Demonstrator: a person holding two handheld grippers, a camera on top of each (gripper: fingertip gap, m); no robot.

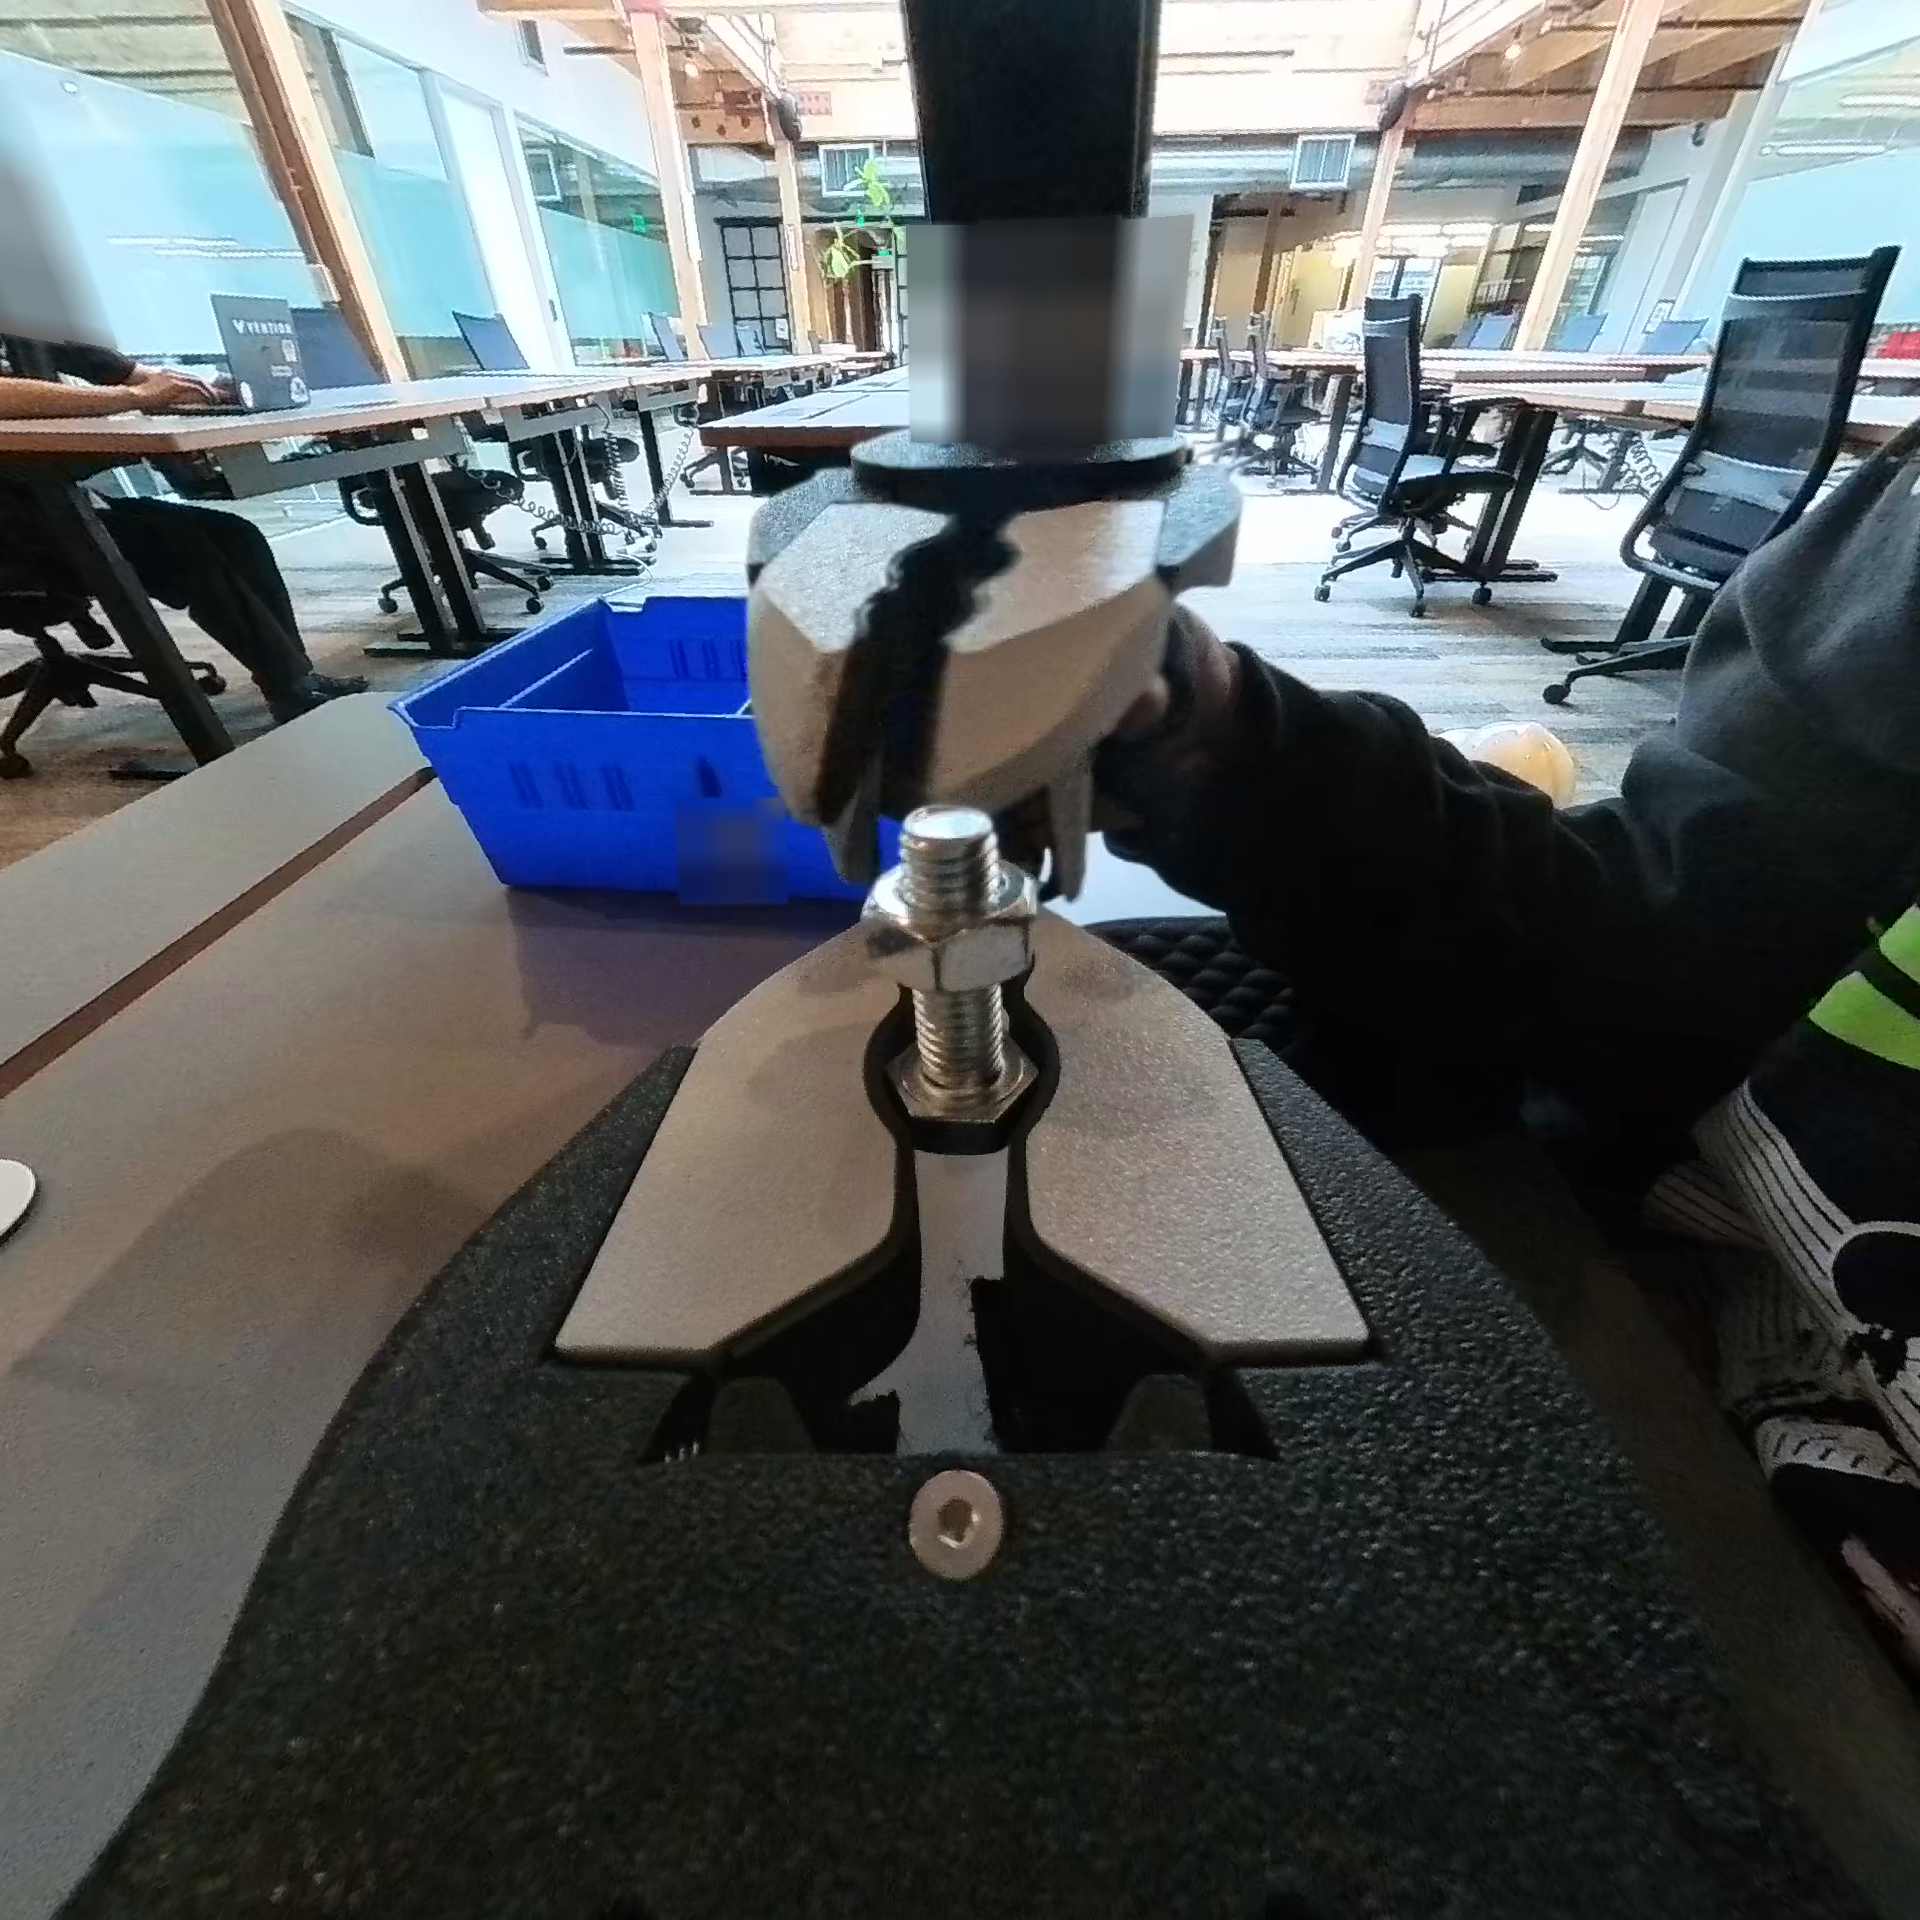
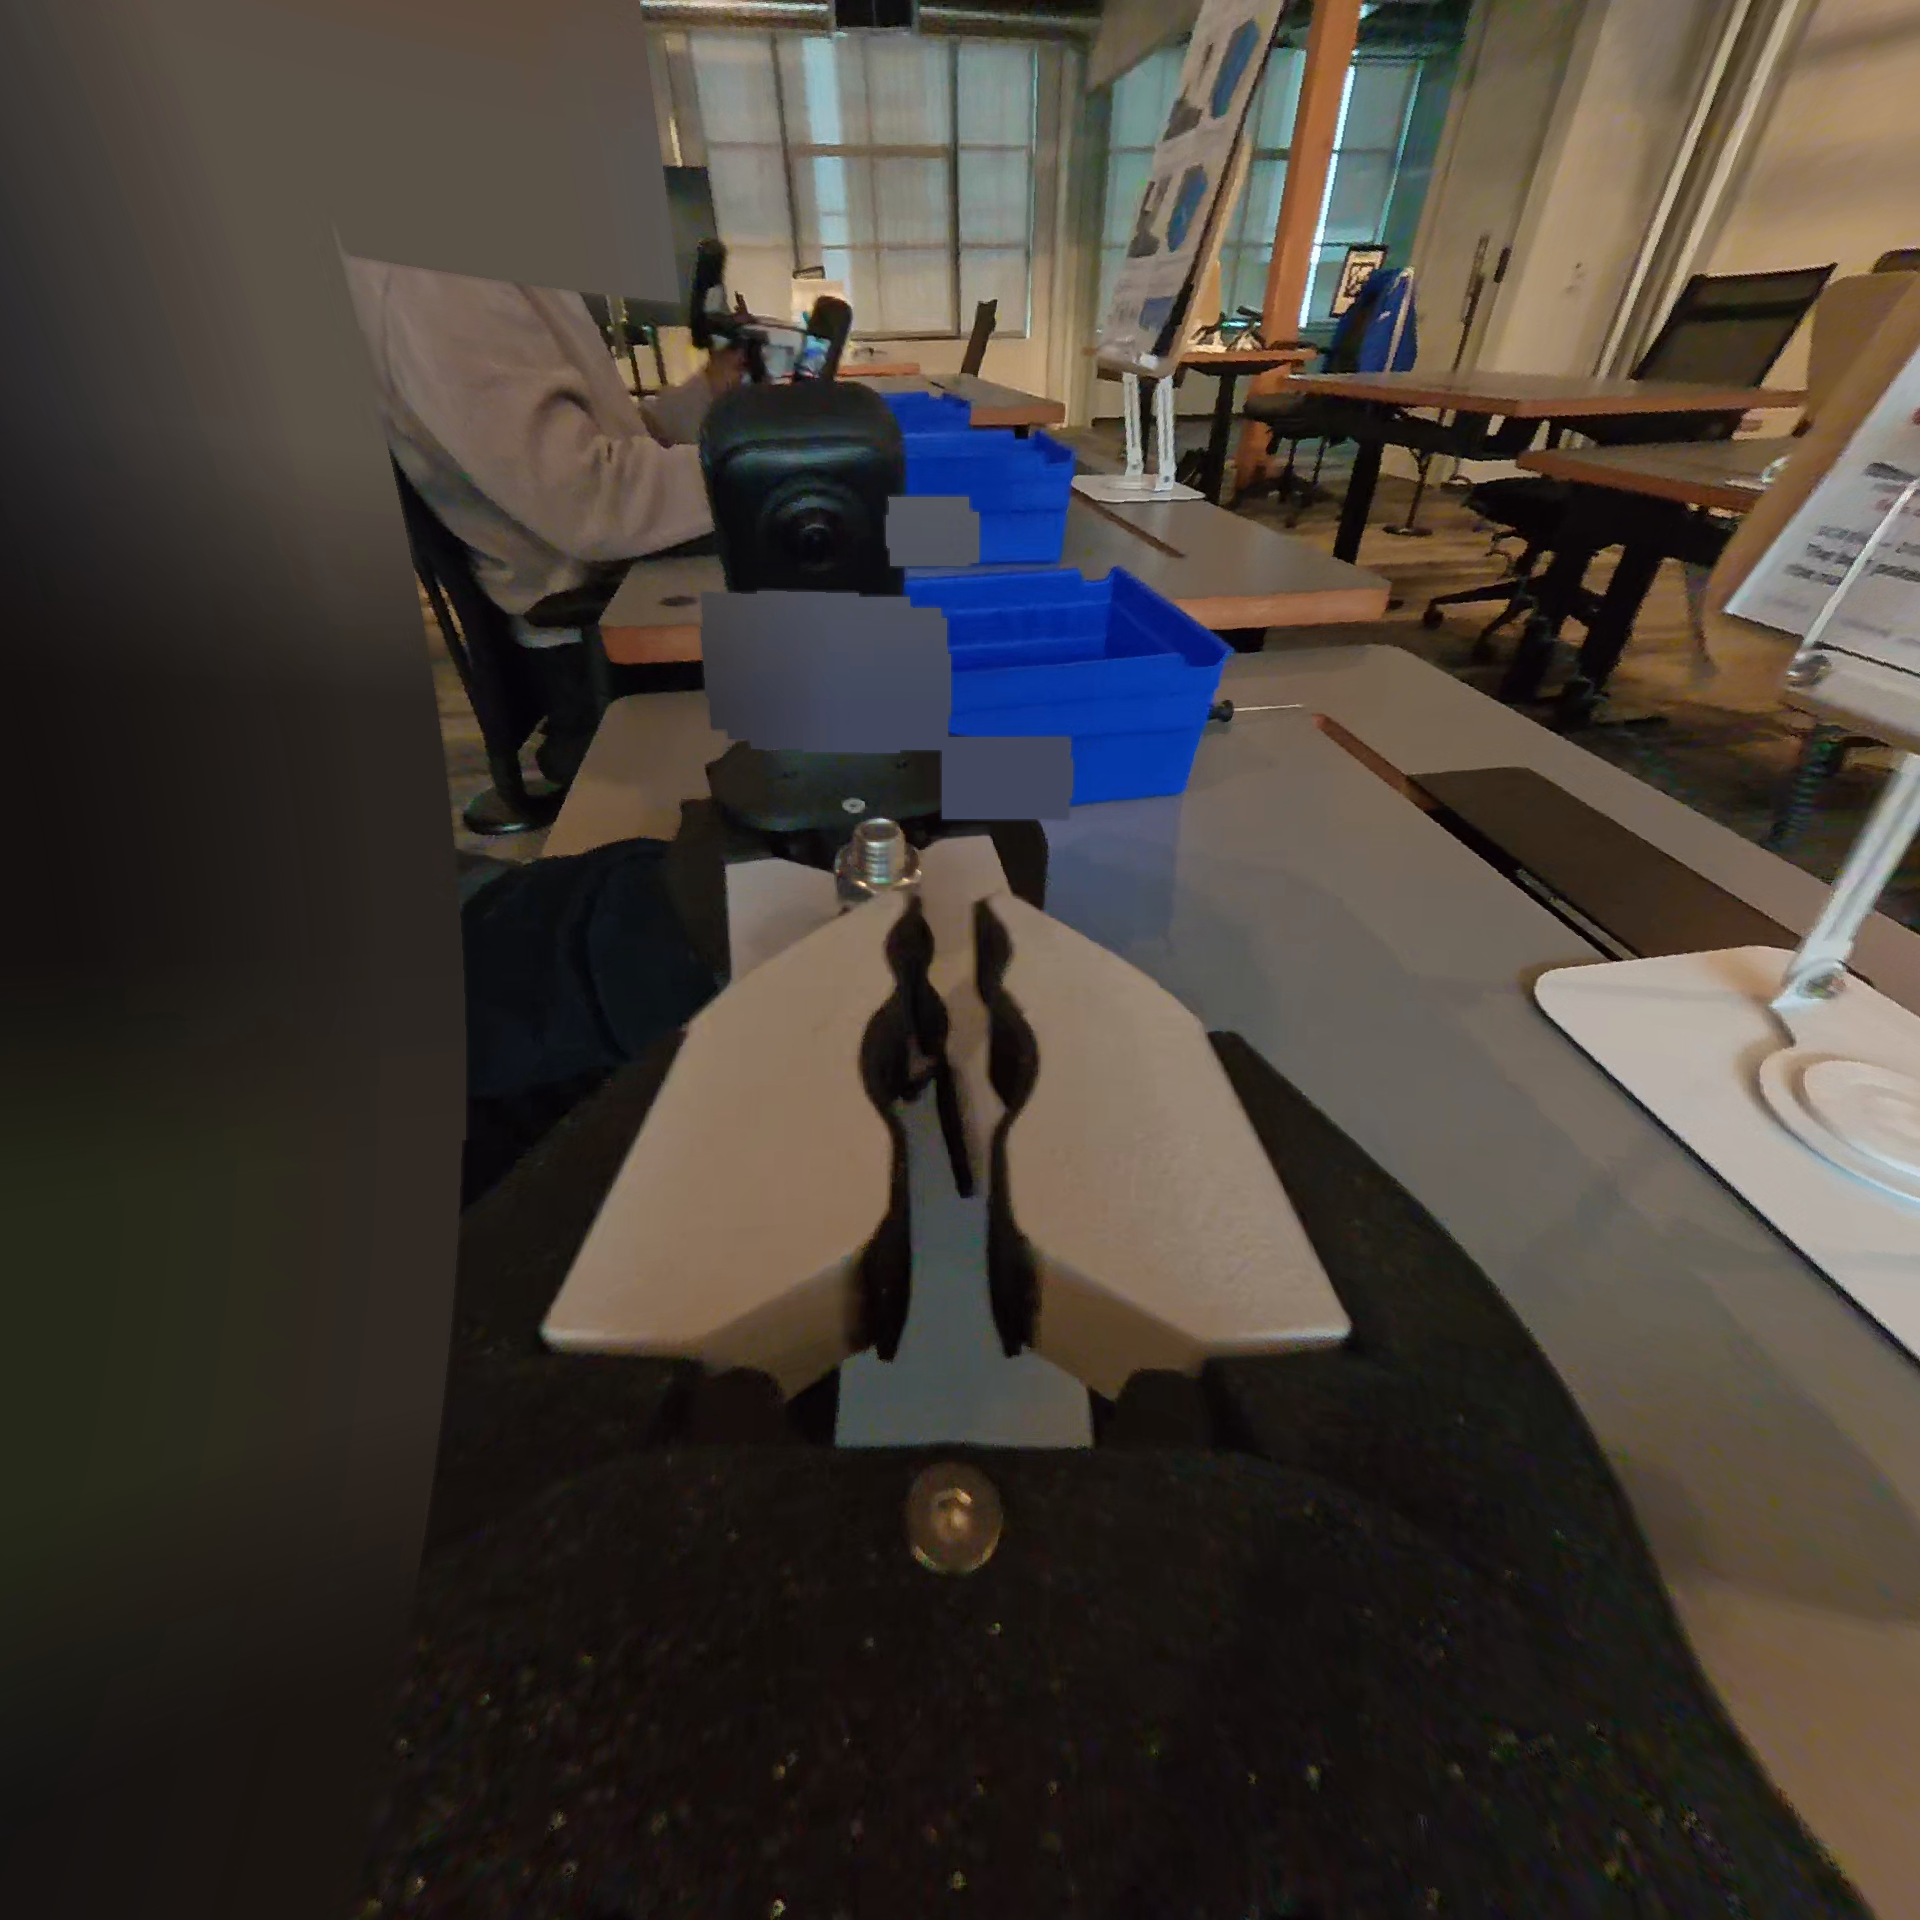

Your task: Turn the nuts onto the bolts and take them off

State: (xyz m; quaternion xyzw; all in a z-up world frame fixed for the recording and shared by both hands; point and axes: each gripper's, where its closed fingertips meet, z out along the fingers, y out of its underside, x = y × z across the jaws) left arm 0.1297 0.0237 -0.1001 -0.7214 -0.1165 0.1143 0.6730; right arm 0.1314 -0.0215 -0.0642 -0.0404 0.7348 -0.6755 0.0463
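A silver bolt (image 1: 954, 1023) stands upright with its hex head clamped in the notch of my left gripper (image 1: 956, 940), which is shut on it. A silver hex nut (image 1: 951, 925) sits on the thread a little below the bolt's top. My right gripper (image 2: 945, 904) is just behind the bolt's upper end, tilted down toward it. Its jaws stand a narrow gap apart and hold nothing. In the right wrist view the nut (image 2: 878, 868) lies just past my fingertips, slightly left. The right gripper's fingers (image 1: 1039, 644) show in the left wrist view.
A blue bin (image 1: 582, 790) stands on the grey table (image 1: 260, 1039) behind the grippers; it also shows in the right wrist view (image 2: 1091, 707). A white stand base (image 2: 1662, 1060) and a black mat (image 2: 1558, 842) lie to the right. A dark sleeve (image 1: 1403, 883) reaches in from the right. Tip to tip, the grippers are about 5 cm apart.
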